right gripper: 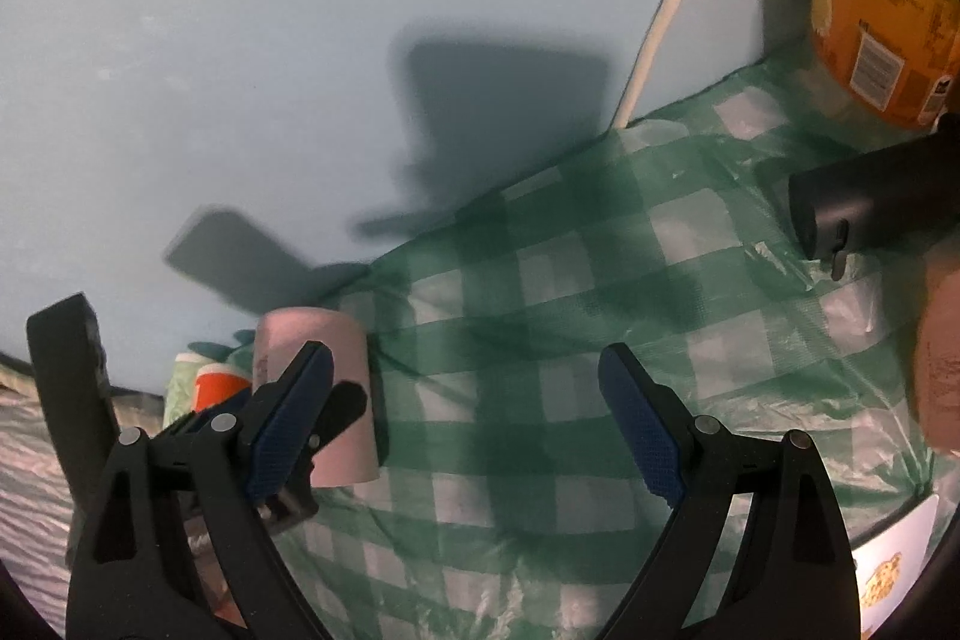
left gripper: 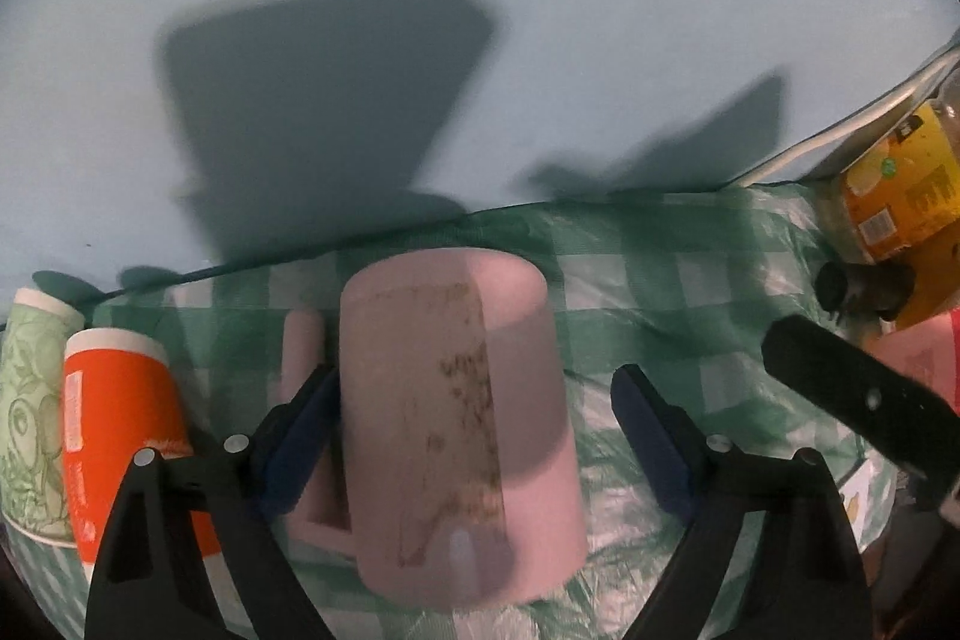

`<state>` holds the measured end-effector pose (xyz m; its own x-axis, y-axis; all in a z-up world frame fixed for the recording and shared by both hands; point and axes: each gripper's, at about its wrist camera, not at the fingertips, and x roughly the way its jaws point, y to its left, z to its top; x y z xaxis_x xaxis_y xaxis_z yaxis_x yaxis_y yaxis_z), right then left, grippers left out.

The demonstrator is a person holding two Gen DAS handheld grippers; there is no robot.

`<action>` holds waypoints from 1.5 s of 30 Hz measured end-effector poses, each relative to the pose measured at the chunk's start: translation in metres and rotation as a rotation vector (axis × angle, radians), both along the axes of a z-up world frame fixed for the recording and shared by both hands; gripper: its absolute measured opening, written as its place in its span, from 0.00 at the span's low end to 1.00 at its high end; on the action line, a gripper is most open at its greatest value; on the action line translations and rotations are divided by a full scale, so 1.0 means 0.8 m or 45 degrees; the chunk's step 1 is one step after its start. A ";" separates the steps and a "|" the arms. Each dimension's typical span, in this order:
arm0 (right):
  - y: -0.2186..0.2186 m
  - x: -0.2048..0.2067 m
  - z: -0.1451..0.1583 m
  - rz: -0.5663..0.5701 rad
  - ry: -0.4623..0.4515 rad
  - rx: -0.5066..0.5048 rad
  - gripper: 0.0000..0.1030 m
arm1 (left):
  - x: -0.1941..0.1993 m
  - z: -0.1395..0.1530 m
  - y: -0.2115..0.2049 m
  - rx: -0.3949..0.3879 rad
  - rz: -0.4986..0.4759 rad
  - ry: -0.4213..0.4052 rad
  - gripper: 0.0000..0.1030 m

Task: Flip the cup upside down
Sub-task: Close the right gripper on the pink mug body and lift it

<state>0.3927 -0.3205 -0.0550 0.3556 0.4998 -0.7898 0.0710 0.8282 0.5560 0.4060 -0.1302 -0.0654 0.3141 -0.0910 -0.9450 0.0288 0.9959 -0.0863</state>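
The right gripper (right gripper: 465,421) hangs with its jaws wide apart over the green checked tablecloth (right gripper: 540,316), nothing between them. Left of it on the cloth stands the pink cup (right gripper: 354,376), rim down, with the left gripper (right gripper: 324,430) against its near side. An orange-labelled jar (right gripper: 870,10) stands at the cloth's far right.

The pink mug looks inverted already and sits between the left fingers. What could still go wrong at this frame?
1. The left hand-held gripper is open around the pink mug, its left finger against the wall by the handle; pulling back could drag or tip it.
2. The orange paper cup and green paper cup stand close by and could be knocked.
3. The plastic tablecloth is wrinkled, so footing may be unsteady.
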 end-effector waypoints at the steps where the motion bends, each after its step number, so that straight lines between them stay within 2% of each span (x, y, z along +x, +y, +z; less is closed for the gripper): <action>1: 0.000 -0.001 -0.002 0.001 0.001 -0.004 0.88 | 0.003 -0.004 0.000 -0.002 -0.001 0.017 0.86; 4: 0.002 0.001 -0.007 0.008 0.018 -0.003 0.88 | 0.010 -0.014 0.003 0.001 -0.002 0.064 0.79; 5: 0.004 0.000 -0.008 0.010 0.022 -0.006 0.88 | 0.012 -0.017 0.004 0.008 0.004 0.072 0.71; 8: 0.010 -0.002 -0.009 0.019 0.022 -0.019 0.88 | 0.012 -0.016 0.010 -0.017 0.009 0.072 0.72; 12: 0.021 -0.005 -0.013 0.027 0.018 -0.019 0.88 | 0.004 -0.009 0.004 -0.032 -0.050 0.068 0.72; 16: 0.027 -0.015 -0.004 0.020 -0.015 -0.022 0.88 | -0.018 0.016 -0.005 -0.027 -0.120 0.033 0.72; 24: 0.022 -0.064 0.030 0.039 -0.087 0.000 0.88 | -0.102 0.078 -0.018 -0.028 -0.271 -0.055 0.72; 29: 0.030 -0.112 0.044 0.097 -0.121 0.017 0.88 | -0.162 0.089 -0.012 -0.032 -0.309 -0.079 0.72; 32: 0.039 -0.140 0.043 0.153 -0.124 0.039 0.88 | -0.188 0.080 -0.007 -0.019 -0.302 -0.083 0.72; 37: 0.066 -0.173 0.036 0.226 -0.129 0.055 0.88 | -0.227 0.070 0.032 -0.019 -0.262 -0.065 0.72; 45: 0.107 -0.199 0.024 0.308 -0.094 0.075 0.88 | -0.263 0.039 0.072 -0.037 -0.199 -0.026 0.72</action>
